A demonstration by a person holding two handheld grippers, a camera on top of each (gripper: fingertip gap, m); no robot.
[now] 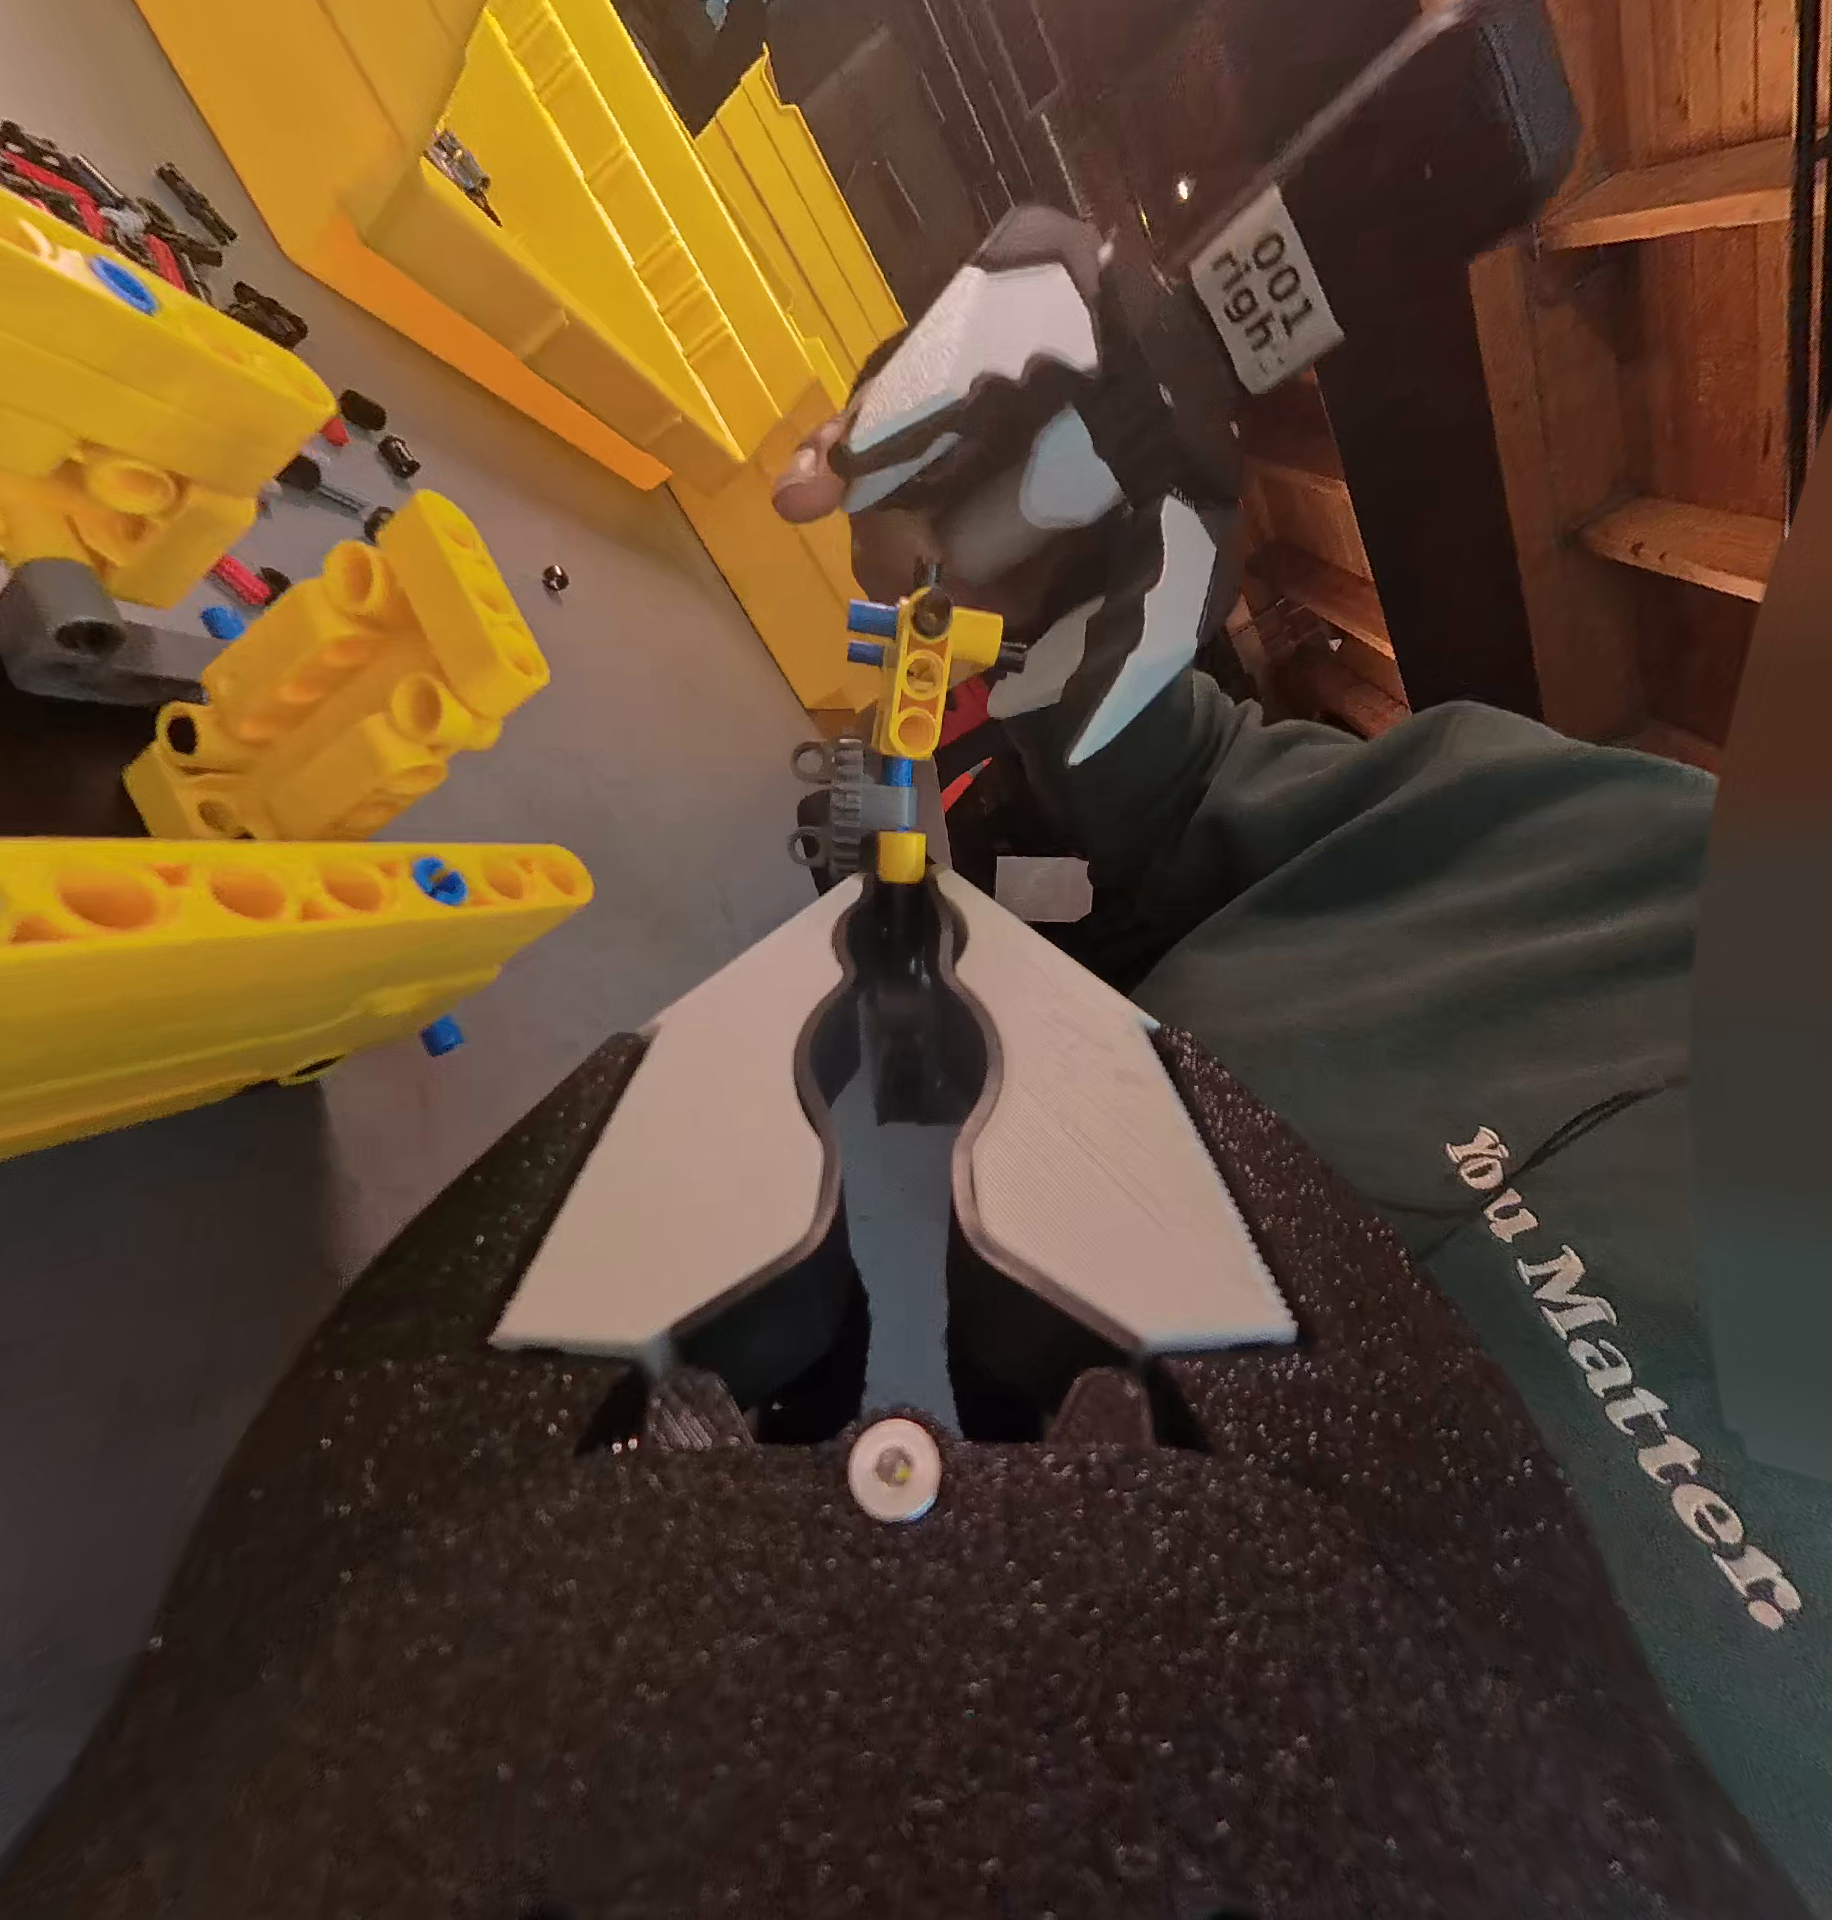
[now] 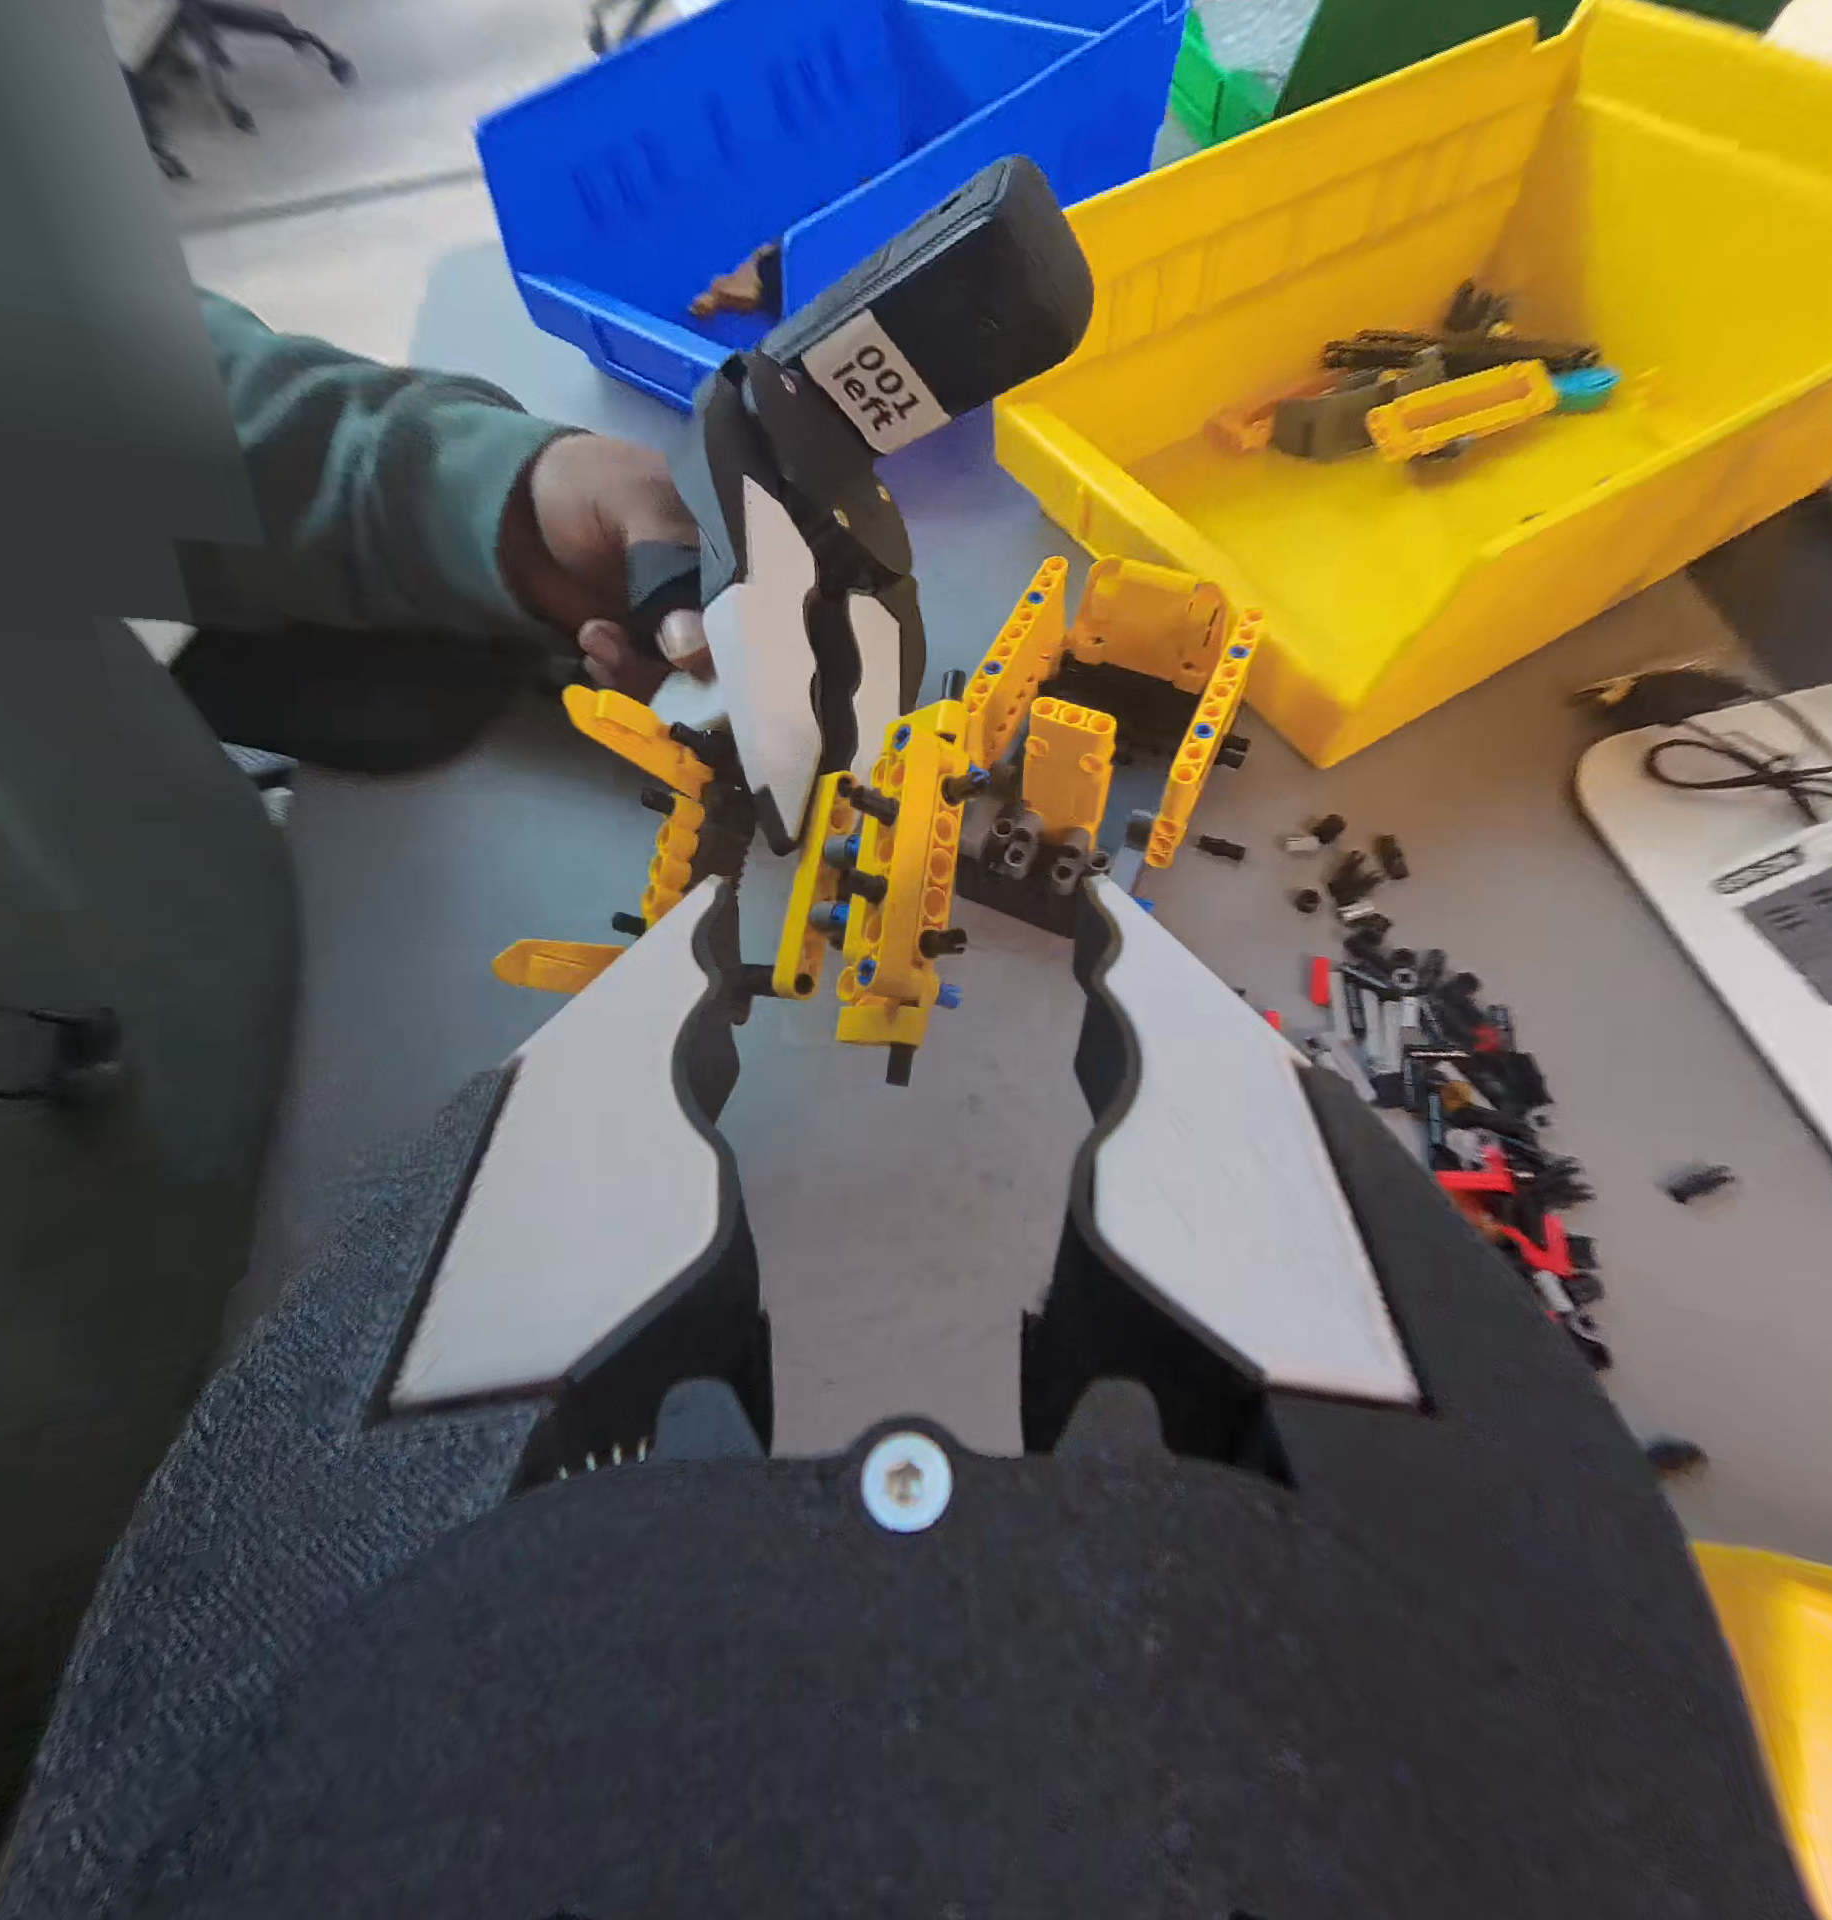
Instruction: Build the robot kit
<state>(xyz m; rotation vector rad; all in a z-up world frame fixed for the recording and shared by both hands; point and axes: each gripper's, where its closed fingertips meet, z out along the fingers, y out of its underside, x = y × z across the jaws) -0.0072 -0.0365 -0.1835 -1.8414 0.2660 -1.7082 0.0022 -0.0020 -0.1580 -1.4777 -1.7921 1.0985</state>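
Note:
My left gripper (image 1: pixel 904 883) is shut on a small yellow beam assembly (image 1: pixel 927 675) with blue pins, a grey gear and a yellow bush at the fingertips. In the right wrist view the left gripper (image 2: pixel 787 821) comes down from above and holds this assembly (image 2: pixel 891 894) just above the grey table. My right gripper (image 2: pixel 907 914) is open, with its jaws on either side of the assembly and apart from it. Its white fingers (image 1: pixel 974 343) show blurred beyond the assembly in the left wrist view.
A larger yellow model (image 2: pixel 1130 707) stands behind the assembly. A yellow bin (image 2: pixel 1307 644) with parts and a blue bin (image 2: pixel 600 312) are at the back. Small black and red parts (image 2: pixel 1442 1091) lie to the right, beside a white booklet (image 2: pixel 1774 883). Yellow beam pieces (image 1: pixel 216 966) lie on the left. There is about 5 cm between the tips of the two grippers. The larger yellow model (image 2: pixel 1130 707) is about equally far from each gripper, around 15 cm.

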